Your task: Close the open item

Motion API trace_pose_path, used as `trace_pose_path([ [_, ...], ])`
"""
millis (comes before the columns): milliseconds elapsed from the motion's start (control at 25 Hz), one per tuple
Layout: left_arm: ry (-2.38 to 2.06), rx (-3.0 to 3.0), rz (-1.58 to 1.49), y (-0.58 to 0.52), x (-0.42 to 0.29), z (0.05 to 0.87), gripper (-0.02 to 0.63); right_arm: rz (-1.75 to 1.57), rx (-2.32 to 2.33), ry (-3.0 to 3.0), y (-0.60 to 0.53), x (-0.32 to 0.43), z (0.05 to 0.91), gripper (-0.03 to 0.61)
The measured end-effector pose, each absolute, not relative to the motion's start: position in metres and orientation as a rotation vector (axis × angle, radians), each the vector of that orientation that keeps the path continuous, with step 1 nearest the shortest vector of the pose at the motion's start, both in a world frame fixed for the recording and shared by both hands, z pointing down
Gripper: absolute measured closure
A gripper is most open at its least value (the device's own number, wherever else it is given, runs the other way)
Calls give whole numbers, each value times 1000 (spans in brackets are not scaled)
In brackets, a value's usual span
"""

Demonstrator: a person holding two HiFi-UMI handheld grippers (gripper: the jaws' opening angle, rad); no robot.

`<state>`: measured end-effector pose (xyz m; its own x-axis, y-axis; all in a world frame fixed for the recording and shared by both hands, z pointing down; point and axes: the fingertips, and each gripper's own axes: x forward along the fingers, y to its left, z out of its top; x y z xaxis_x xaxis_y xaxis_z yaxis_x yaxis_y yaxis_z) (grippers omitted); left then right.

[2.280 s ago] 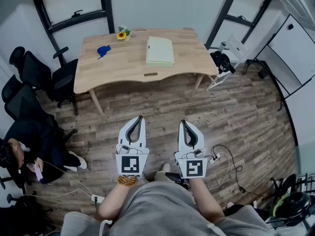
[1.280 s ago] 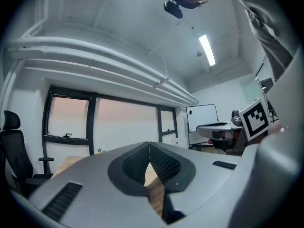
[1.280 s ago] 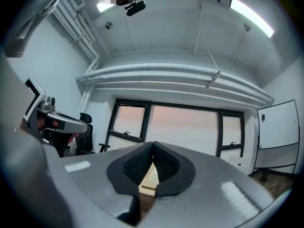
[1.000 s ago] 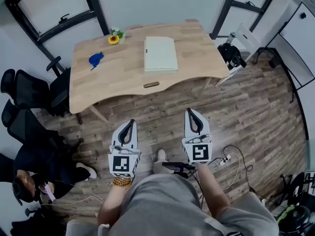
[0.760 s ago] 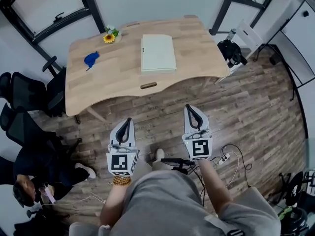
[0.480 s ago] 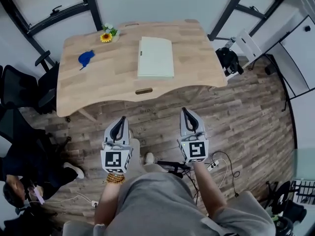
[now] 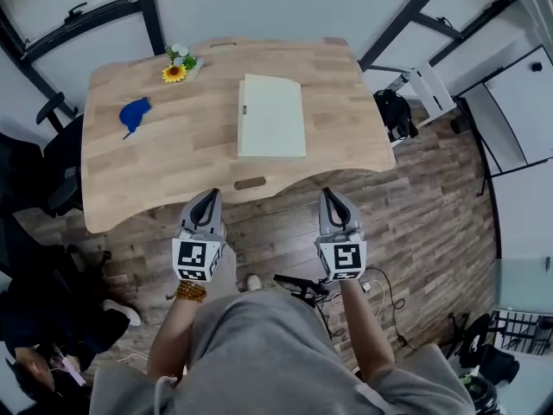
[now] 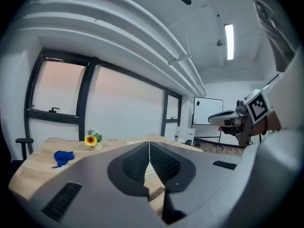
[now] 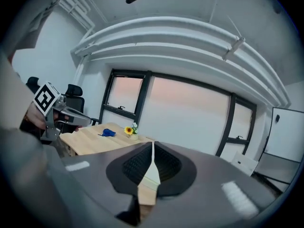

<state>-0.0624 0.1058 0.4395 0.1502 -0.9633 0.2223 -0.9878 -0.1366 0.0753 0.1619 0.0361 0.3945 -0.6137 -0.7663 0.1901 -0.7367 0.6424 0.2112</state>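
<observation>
A flat, pale cream rectangular item (image 7: 271,117) lies in the middle of the wooden table (image 7: 173,150); from above it looks flat, and I cannot tell any open part. My left gripper (image 7: 210,195) is shut and empty, its tip at the table's near edge, left of the item. My right gripper (image 7: 328,194) is shut too, level with it at the same edge, right of the item. In the left gripper view the jaws (image 8: 149,148) meet with nothing between them. In the right gripper view the jaws (image 9: 152,153) also meet, and the cream item (image 9: 151,175) shows below them.
A blue cloth (image 7: 134,113) and a small sunflower pot (image 7: 175,72) sit on the table's left part. Black office chairs (image 7: 52,171) stand at the left, and a black bag on a white chair (image 7: 393,111) at the right. Cables (image 7: 380,288) lie on the floor.
Both grippers have come forward from mid-floor up to the table's near edge, and the table now fills more of the head view. Both stay shut.
</observation>
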Motion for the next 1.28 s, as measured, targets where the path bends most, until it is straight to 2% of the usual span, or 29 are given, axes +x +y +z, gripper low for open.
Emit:
trace_pose_path([
  [560, -1568, 2351, 334, 8, -116, 524, 587, -176, 1068, -2372, -60, 69, 469, 469],
  [720, -1504, 2329, 356, -9, -113, 545, 569, -231, 972, -2309, -70, 59, 502, 444],
  [1000, -1462, 2248, 430, -28, -112, 587, 544, -438, 752, -2215, -83, 21, 592, 357],
  [1280, -1428, 2185, 503, -32, -110, 617, 531, -593, 595, -2142, -85, -5, 648, 337],
])
